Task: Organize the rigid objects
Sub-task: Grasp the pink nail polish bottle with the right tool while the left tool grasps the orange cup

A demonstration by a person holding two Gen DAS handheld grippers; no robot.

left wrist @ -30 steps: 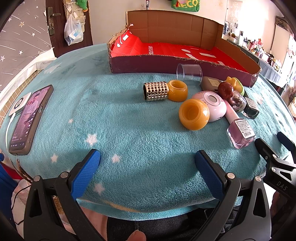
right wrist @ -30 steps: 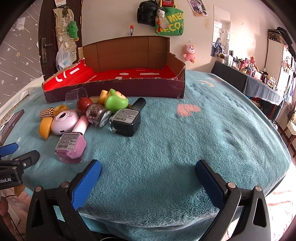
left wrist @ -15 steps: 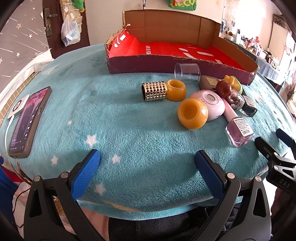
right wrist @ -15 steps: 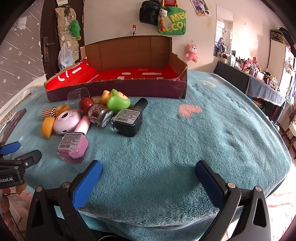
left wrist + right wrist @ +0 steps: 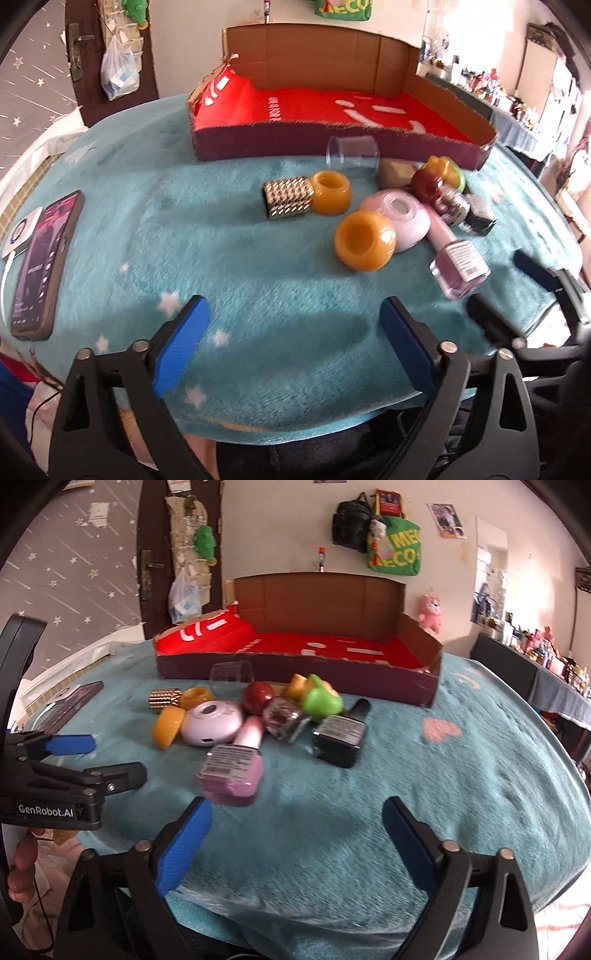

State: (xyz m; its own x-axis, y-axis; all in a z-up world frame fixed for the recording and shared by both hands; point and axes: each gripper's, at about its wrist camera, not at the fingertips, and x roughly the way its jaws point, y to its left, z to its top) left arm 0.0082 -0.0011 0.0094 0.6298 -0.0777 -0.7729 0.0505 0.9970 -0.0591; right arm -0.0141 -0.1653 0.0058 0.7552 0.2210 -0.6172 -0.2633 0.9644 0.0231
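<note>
Bottles (image 5: pixel 231 773) and little jars (image 5: pixel 365 240) lie in a heap near the box (image 5: pixel 332 140) — both grippers, left (image 5: pixel 295 343) and right (image 5: pixel 295 834), have just been closing but hold nothing, fingers apart.

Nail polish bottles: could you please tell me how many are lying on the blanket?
3. The pink bottle lies nearest the grippers, the black bottle to its right, and the glittery bottle between them, further back. Others could be hidden in the pile.

A teal fleece blanket (image 5: pixel 229 258) carries a cardboard box (image 5: pixel 332 142), a phone (image 5: pixel 44 258) and clustered small bottles and jars (image 5: pixel 258 720).
</note>
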